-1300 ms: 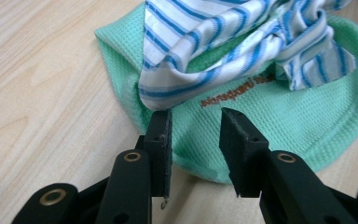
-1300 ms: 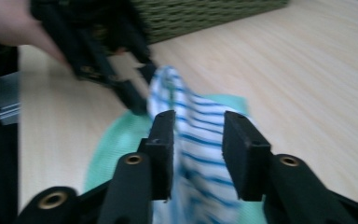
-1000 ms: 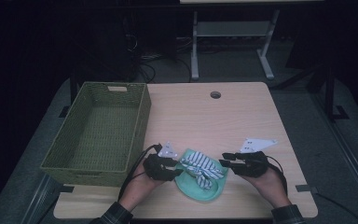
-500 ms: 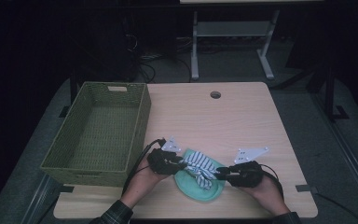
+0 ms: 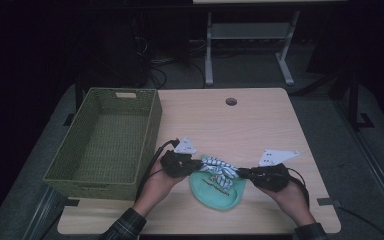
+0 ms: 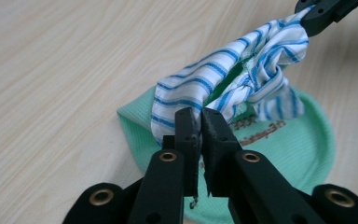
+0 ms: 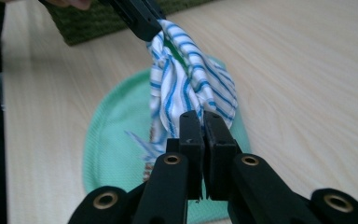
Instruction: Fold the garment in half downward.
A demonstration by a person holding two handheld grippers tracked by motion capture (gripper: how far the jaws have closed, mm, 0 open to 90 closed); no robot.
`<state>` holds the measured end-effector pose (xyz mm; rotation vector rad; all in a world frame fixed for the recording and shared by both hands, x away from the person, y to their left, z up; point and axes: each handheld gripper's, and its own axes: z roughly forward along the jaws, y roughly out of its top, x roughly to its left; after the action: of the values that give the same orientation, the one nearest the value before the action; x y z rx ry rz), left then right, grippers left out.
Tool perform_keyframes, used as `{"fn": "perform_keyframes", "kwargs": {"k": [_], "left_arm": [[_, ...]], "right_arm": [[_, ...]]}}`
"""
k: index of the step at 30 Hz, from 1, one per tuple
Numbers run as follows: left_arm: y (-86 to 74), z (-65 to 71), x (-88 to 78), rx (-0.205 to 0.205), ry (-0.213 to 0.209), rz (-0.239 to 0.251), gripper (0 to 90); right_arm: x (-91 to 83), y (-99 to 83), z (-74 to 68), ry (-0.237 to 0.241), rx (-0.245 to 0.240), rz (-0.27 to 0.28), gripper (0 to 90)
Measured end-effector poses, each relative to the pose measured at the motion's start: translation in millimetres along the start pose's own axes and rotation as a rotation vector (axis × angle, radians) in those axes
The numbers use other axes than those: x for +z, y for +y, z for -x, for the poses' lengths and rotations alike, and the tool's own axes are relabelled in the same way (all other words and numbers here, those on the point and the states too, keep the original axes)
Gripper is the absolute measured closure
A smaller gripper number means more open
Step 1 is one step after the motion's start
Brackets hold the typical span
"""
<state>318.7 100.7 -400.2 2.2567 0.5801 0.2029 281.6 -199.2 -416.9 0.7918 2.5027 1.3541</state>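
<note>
Tongs just closed, pinching striped cloth, now lifted

A light wooden table with 1 round cable hole stands on grey floor. Far behind it, a pale metal frame with 2 legs sits in a dark, dim room.
</note>
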Motion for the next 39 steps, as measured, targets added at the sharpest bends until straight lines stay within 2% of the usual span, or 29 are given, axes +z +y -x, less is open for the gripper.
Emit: {"fn": "perform_keyframes", "kwargs": {"k": [2, 5, 9, 11, 16, 18, 22, 26, 30, 32, 33, 37, 39], "left_arm": [[-2.6, 4.5, -6.6, 0.013, 0.003, 0.002, 83.2], [-9.9, 9.8, -11.9, 0.011, 0.0, -0.01, 81.2], [-21.4, 15.4, -11.9, -0.004, 0.0, -0.035, 74.8], [-24.1, 16.7, -12.9, 0.003, 0.002, -0.039, 69.9], [-21.8, 17.6, -17.6, -0.017, 0.005, 0.0, 64.1], [-20.2, 16.9, -18.5, -0.012, 0.003, 0.008, 63.1], [-17.3, 19.1, -10.5, -0.001, -0.015, 0.002, 63.5], [-16.5, 22.4, 2.9, 0.016, -0.05, -0.025, 67.6], [-16.6, 30.4, 14.4, 0.004, -0.095, -0.035, 72.1], [-18.9, 32.9, 19.9, 0.021, -0.117, -0.067, 74.6], [-20.4, 34.3, 22.9, 0.023, -0.126, -0.079, 75.9], [-27.2, 37.1, 31.9, 0.038, -0.148, -0.132, 80.0], [-29.9, 35.9, 34.6, 0.069, -0.158, -0.175, 81.4]], "right_arm": [[-4.0, 2.1, -7.1, 0.006, -0.012, 0.016, 86.7], [-5.4, 2.5, -19.1, 0.02, -0.04, 0.019, 86.2], [1.8, -2.5, -37.6, 0.05, -0.065, -0.006, 85.2], [6.4, -5.6, -44.3, 0.069, -0.079, -0.023, 84.5], [16.7, -12.7, -55.8, 0.145, -0.081, -0.061, 81.3], [19.8, -15.3, -58.6, 0.174, -0.084, -0.08, 81.0], [25.1, -19.4, -61.6, 0.212, -0.091, -0.107, 81.0], [29.3, -23.2, -65.0, 0.254, -0.093, -0.13, 81.2], [33.9, -25.7, -69.6, 0.284, -0.103, -0.149, 81.7], [35.4, -25.7, -69.3, 0.287, -0.103, -0.153, 79.1], [35.9, -25.7, -67.8, 0.289, -0.116, -0.147, 77.0], [30.4, -22.6, -64.8, 0.306, -0.078, -0.106, 70.5], [27.3, -20.8, -59.9, 0.299, -0.073, -0.083, 70.0]]}}
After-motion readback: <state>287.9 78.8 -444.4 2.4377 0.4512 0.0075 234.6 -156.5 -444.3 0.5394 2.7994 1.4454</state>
